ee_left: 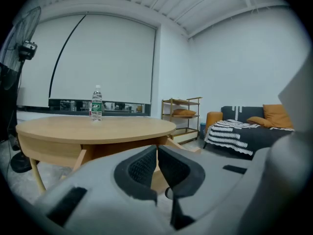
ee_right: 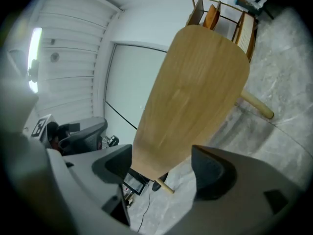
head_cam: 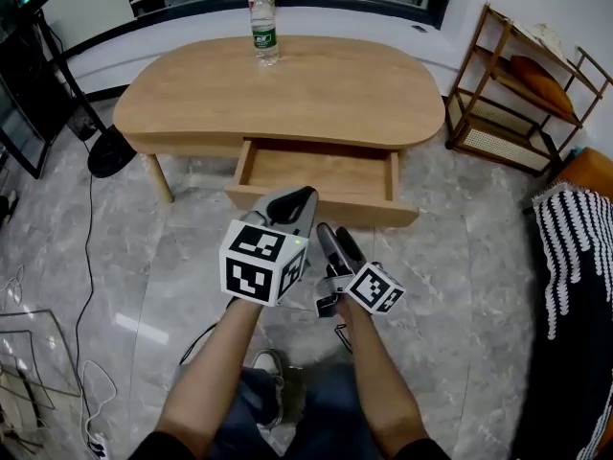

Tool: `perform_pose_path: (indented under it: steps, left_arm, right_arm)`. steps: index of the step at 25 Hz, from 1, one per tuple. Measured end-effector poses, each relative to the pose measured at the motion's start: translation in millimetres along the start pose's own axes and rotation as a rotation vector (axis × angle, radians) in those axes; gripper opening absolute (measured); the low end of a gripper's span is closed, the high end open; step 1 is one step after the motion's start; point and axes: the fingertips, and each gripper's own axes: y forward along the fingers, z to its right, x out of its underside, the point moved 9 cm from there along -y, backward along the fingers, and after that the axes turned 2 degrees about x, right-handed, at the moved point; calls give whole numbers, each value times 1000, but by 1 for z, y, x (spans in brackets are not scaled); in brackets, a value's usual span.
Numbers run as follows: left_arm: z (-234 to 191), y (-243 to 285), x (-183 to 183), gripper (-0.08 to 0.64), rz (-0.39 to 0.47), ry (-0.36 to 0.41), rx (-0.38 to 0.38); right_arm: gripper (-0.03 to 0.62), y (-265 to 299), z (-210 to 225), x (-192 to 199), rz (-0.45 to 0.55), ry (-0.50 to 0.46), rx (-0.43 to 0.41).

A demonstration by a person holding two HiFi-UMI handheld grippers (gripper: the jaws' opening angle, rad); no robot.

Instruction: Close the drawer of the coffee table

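The oval wooden coffee table [head_cam: 287, 84] stands ahead with its drawer [head_cam: 374, 211] pulled out towards me; nothing shows inside the drawer. Both grippers hover side by side just in front of the drawer's front panel, apart from it. My left gripper [head_cam: 305, 195] has its pads pressed together with nothing between them. In the left gripper view the left gripper [ee_left: 157, 149] points at the table [ee_left: 93, 126] from low down. My right gripper [head_cam: 334, 230] is open and empty. The right gripper view is rolled and shows the right gripper [ee_right: 161, 156] in front of the tabletop [ee_right: 195, 97].
A water bottle [head_cam: 263, 27] stands at the table's far edge. A wooden shelf rack [head_cam: 517, 94] and a sofa with a striped throw [head_cam: 575, 247] are to the right. A fan base [head_cam: 110, 151] and cables lie to the left. My shoe [head_cam: 273, 372] is below the grippers.
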Motion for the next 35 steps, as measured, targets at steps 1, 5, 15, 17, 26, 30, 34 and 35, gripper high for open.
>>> perform_pose_path:
  steps: [1, 5, 15, 17, 26, 30, 34, 35]
  left_arm:
    - [-1, 0, 0, 15, 3, 1, -1]
    - [-5, -2, 4, 15, -19, 44, -13]
    - [-39, -26, 28, 15, -18, 7, -45]
    - [-47, -32, 29, 15, -6, 15, -55]
    - [-63, -42, 34, 15, -26, -8, -119]
    - [-57, -42, 27, 15, -14, -5, -113]
    - [-52, -40, 21, 14, 5, -2, -103]
    - [-51, -39, 20, 14, 8, -2, -99]
  right_arm:
    - [368, 3, 4, 3, 6, 5, 0]
    - [393, 13, 14, 11, 45, 33, -6]
    - [414, 25, 35, 14, 109, 63, -28]
    - [414, 28, 37, 12, 118, 66, -54]
    - [362, 30, 38, 8, 124, 106, -57]
    - [345, 26, 31, 4, 112, 157, -8]
    - [355, 29, 22, -3, 106, 186, -29]
    - [342, 29, 22, -3, 102, 201, -21]
